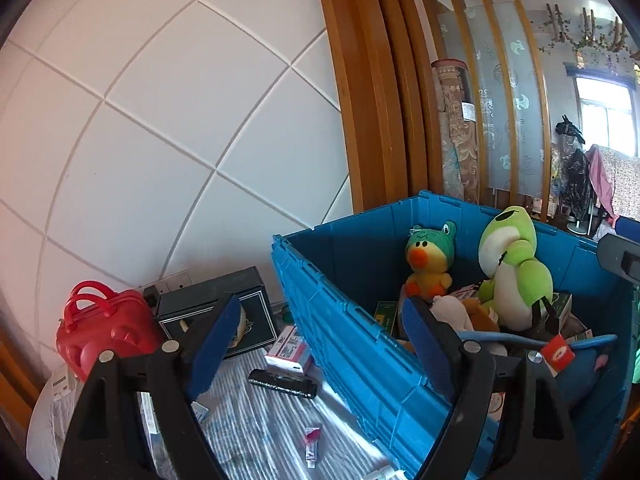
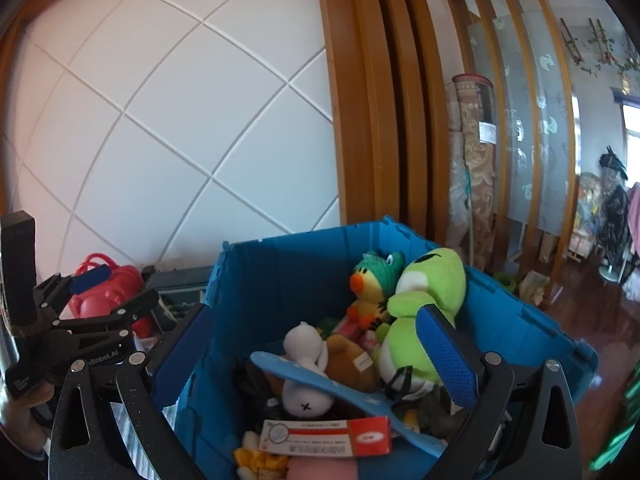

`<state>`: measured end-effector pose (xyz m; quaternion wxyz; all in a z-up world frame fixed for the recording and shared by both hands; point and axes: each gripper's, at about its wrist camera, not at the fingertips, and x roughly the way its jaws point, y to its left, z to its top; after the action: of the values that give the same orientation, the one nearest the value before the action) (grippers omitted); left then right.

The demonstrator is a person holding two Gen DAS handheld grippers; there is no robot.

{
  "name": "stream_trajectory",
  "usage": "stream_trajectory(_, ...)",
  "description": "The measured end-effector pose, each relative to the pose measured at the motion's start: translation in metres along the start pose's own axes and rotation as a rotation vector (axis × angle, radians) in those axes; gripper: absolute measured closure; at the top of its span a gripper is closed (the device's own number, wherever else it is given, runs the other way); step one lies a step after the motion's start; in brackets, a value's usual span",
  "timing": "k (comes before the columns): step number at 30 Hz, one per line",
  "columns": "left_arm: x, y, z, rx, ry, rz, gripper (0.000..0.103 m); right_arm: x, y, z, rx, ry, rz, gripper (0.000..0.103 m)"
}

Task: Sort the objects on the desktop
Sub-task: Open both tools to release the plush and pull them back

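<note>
Holding nothing: both grippers' fingers spread | blue bin (image 2: 288, 276) | two frog-green plushes (inside)

White lettering ending in "Robot.AI" stands on the black body of the left gripper (image 2: 90, 286), left of the right tongs. Print on the red-and-white carton (image 2: 325, 437), between the right tongs' fingers, is too small to read.
</note>
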<state>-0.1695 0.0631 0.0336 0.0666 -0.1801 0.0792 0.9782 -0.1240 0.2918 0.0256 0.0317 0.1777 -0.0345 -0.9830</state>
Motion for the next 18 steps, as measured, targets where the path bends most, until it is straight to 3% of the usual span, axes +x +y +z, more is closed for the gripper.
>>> stream_trajectory(6,-0.021,0.042,-0.022,-0.038,0.012,0.008,0.020,-0.017,0.039,-0.005,-0.018,0.000,-0.004,0.000)
stream_trajectory(18,-0.068,0.176,-0.079,-0.081,0.069,0.159,0.020,-0.051,0.145,-0.015,-0.030,-0.043,0.036,0.000)
